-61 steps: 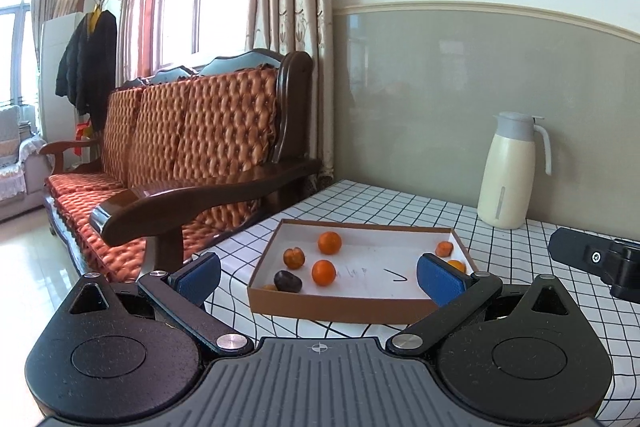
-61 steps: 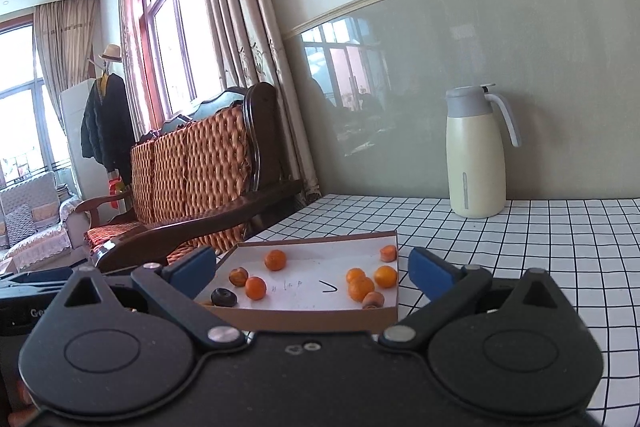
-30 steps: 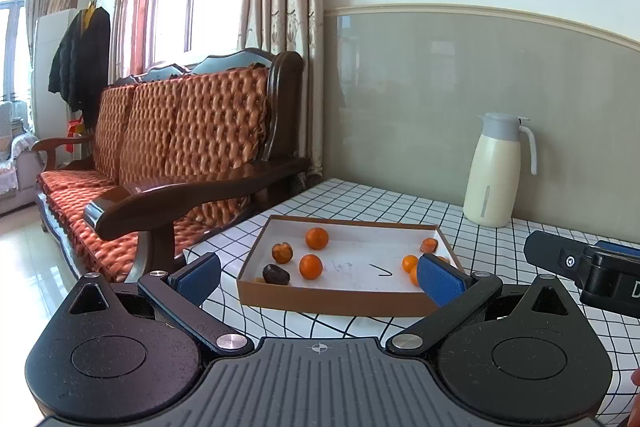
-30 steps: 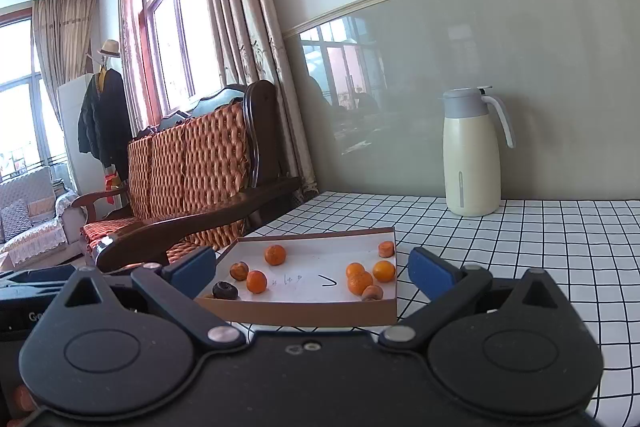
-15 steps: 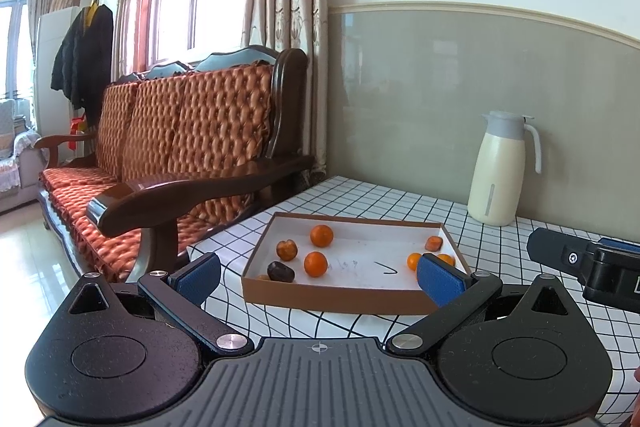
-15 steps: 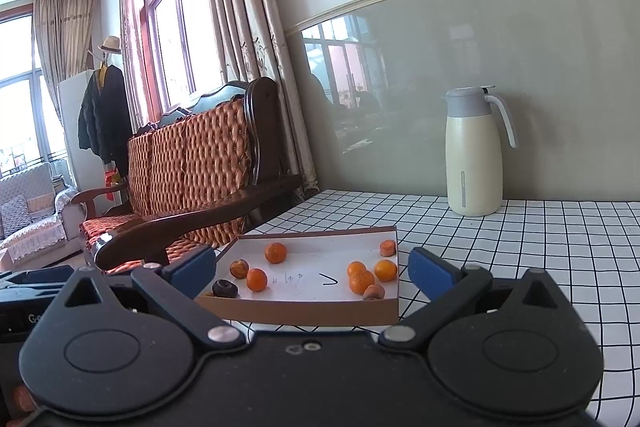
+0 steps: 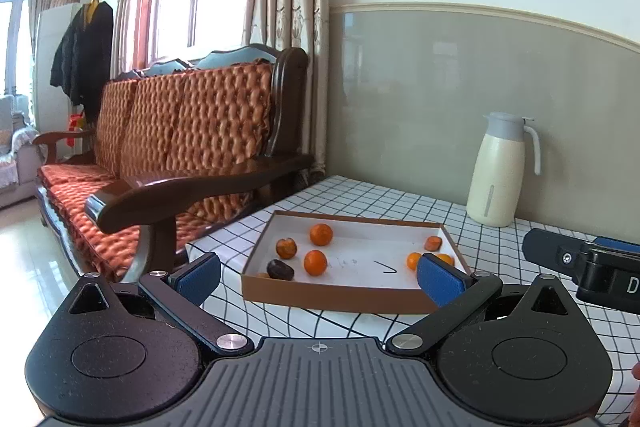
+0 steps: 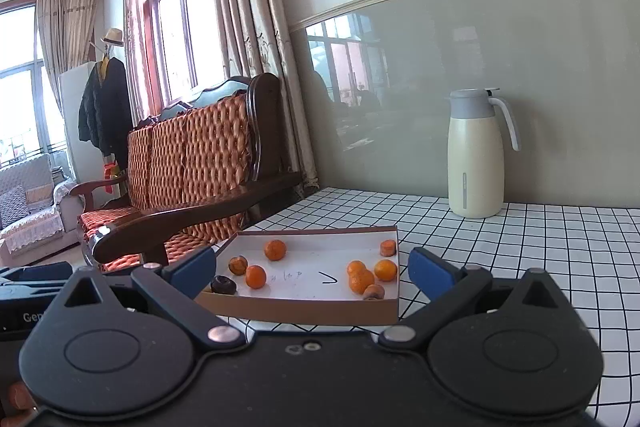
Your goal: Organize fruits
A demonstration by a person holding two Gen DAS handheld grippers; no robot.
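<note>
So there's a shallow cardboard box sitting on a table with a black-and-white checked cloth, brown outside, white inside, with some scribbles on the bottom; all the fruit is in there, split into two little bunches. On the sofa side there are two oranges, a brownish bruised-looking one and a dark, almost black fruit close to the front wall; at the other end, the right wrist view shows a cluster of small oranges touching each other, plus one smaller orange piece up in the far corner.

Both tongs are released and gripping nothing; the left gripper has its blue pads spread wide, hanging just in front of the box, and its right pad hides part of the orange cluster; the right gripper is spread wide too, framing the box from its near side, not touching any fruit.

Off to the back there's a cream thermos jug standing upright by the wall, well apart from the box; a wooden sofa with orange cushions sits beside the table.
</note>
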